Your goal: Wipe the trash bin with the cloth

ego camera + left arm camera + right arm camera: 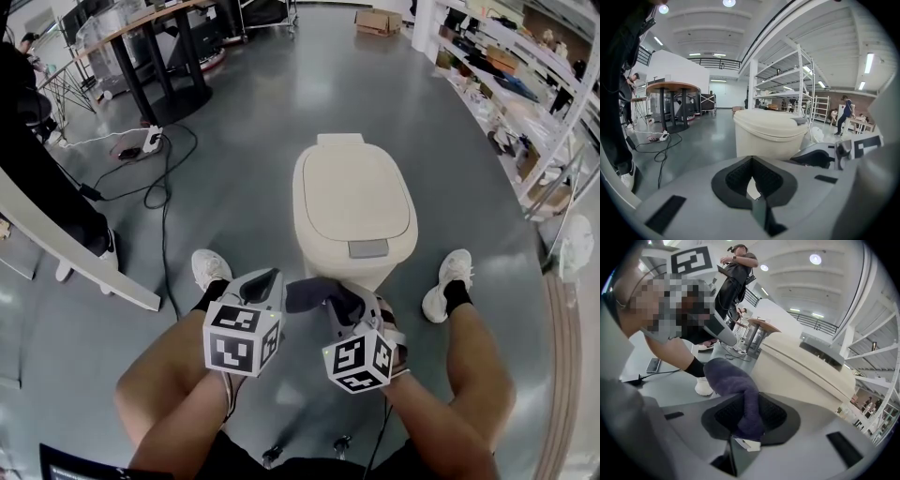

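Observation:
A cream trash bin (352, 211) with its lid down stands on the grey floor just ahead of my knees. It also shows in the left gripper view (766, 133) and in the right gripper view (806, 376). My right gripper (345, 302) is shut on a dark purple cloth (314, 293), held low in front of the bin's near side. The cloth (729, 376) bunches out past the right gripper (747, 404). My left gripper (267, 281) hovers beside it on the left. The left gripper (751, 161) has its jaws together with nothing between them.
Black cables and a power strip (150, 141) lie on the floor at the left. A slanted white beam (66, 248) and a standing person (28, 159) are further left. Shelving (525, 84) lines the right side. My shoes (208, 267) (448, 281) flank the bin.

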Available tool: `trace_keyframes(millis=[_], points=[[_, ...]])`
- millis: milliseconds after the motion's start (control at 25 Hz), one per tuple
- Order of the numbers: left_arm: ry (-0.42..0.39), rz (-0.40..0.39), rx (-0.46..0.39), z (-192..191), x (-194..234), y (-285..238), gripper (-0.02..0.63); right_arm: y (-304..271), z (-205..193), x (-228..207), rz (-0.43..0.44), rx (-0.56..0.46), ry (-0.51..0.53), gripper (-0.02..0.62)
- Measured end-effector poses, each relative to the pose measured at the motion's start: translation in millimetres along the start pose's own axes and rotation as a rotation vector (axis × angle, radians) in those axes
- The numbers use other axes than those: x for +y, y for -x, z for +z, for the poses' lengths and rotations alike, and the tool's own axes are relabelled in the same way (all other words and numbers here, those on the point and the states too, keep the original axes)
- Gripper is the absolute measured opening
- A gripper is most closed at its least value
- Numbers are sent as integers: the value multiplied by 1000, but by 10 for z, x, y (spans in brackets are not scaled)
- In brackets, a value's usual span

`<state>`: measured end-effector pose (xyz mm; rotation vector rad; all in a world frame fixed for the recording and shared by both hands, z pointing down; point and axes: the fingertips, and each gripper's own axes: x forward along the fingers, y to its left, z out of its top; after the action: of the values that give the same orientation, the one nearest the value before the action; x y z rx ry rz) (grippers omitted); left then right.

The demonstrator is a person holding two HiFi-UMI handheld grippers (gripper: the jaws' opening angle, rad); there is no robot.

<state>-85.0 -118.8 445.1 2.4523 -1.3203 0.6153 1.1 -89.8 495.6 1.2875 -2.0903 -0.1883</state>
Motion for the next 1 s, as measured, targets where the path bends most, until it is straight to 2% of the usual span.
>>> trace_keyframes(millis=[1000], points=[[-41,-36,48,-164,-233,-188,-3,281,-581,-588,-104,59,-92,100]])
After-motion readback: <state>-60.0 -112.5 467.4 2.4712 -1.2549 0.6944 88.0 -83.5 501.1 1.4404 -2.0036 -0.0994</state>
